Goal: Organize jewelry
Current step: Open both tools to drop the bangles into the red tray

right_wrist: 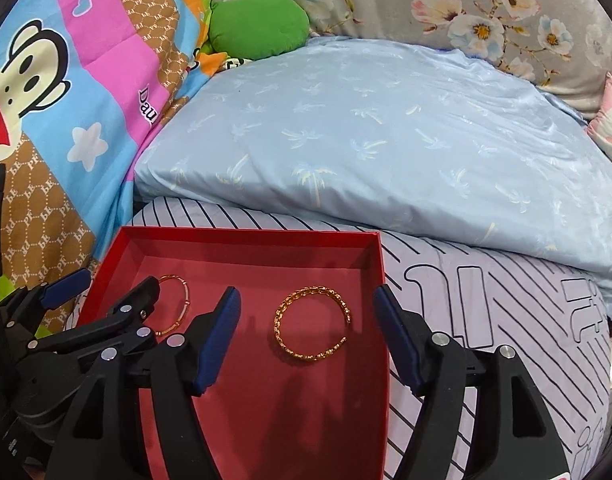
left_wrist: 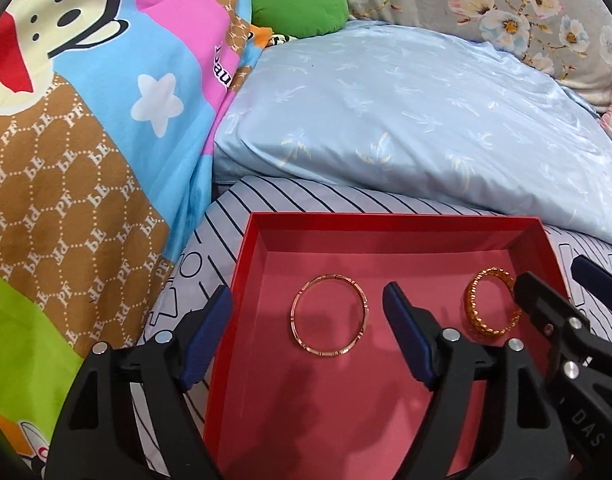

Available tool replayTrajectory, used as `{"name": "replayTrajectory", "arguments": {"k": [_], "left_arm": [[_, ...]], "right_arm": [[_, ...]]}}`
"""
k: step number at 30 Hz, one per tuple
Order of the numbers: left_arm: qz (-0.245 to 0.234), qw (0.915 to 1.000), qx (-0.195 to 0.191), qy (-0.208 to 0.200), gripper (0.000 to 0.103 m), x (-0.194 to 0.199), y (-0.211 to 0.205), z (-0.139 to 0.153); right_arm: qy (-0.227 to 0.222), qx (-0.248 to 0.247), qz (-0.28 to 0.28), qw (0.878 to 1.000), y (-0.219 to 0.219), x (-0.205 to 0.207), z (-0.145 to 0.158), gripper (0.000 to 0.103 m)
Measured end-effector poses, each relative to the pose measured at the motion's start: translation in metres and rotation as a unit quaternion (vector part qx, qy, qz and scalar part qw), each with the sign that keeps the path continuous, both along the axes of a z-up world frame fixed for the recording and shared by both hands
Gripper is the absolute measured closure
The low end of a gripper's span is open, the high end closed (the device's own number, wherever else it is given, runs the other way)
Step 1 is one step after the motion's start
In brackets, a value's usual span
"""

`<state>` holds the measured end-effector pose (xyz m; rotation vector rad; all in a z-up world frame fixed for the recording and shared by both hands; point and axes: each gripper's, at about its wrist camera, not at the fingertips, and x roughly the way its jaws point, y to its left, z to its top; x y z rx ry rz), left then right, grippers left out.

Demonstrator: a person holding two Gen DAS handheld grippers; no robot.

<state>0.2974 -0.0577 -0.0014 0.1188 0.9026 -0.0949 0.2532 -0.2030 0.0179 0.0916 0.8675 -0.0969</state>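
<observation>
left gripper [left_wrist: 306, 316] | black frame, blue pads, silver rivets || right gripper [right_wrist: 306, 316] | same, white "DAS" lettering

striped bedsheet [right_wrist: 485, 320], pale blue pillow [right_wrist: 365, 128], cartoon quilt [left_wrist: 86, 160], floral fabric [right_wrist: 465, 8] behind.

place: home bedroom | signs: blue pillow [left_wrist: 405, 128], cartoon quilt [left_wrist: 86, 140], striped bedsheet [right_wrist: 485, 320]

thin rose-gold bangle [left_wrist: 328, 315] flat, box's left | chunky gold chain bangle [right_wrist: 313, 325] (open cuff) flat, right | red box [right_wrist: 248, 236] open
</observation>
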Motion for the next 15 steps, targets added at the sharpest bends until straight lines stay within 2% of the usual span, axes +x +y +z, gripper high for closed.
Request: {"name": "replayTrajectory", "arguments": {"k": [6, 11, 15], "left_arm": [[-0.002, 0.9999, -0.002, -0.016, 0.028, -0.023, 0.002, 0.022], [-0.002, 0.9996, -0.006, -0.027, 0.022, -0.057, 0.008, 0.042], [-0.007, 0.9994, 0.001, -0.033, 0.022, -0.091, 0.010, 0.051]], "right_arm": [[-0.020, -0.006, 0.005, 1.000, 0.004, -0.035, 0.023, 0.033], [-0.033, -0.007, 0.011, 0.999, 0.008, -0.077, 0.036, 0.031], [-0.043, -0.009, 0.009, 0.999, 0.012, -0.113, 0.045, 0.030]]}}
